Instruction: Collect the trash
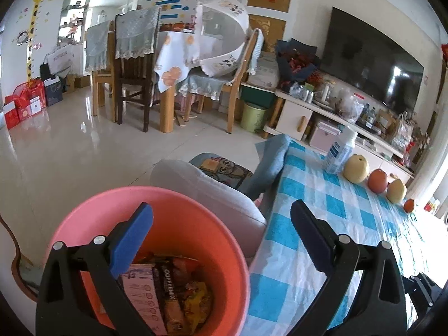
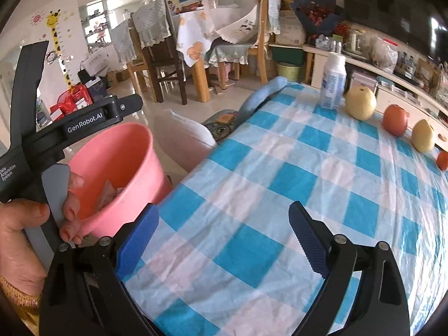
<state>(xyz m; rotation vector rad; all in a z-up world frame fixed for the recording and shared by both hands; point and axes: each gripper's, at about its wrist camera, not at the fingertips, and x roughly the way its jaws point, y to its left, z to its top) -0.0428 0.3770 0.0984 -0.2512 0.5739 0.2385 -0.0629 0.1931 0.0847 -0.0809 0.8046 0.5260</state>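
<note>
Here trash (image 1: 168,288) lies binned beneath left tongs (image 1: 221,235).

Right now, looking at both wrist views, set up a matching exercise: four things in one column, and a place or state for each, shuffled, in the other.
Things:
1. pink bucket
2. white bottle
3. left gripper
4. green bin

Places or states:
A. on the floor beside the TV cabinet
B. jaws open, nothing between them
C. holds wrappers, beside the table
D. upright on the checked tablecloth

Pairs: 1-C, 2-D, 3-B, 4-A
</note>
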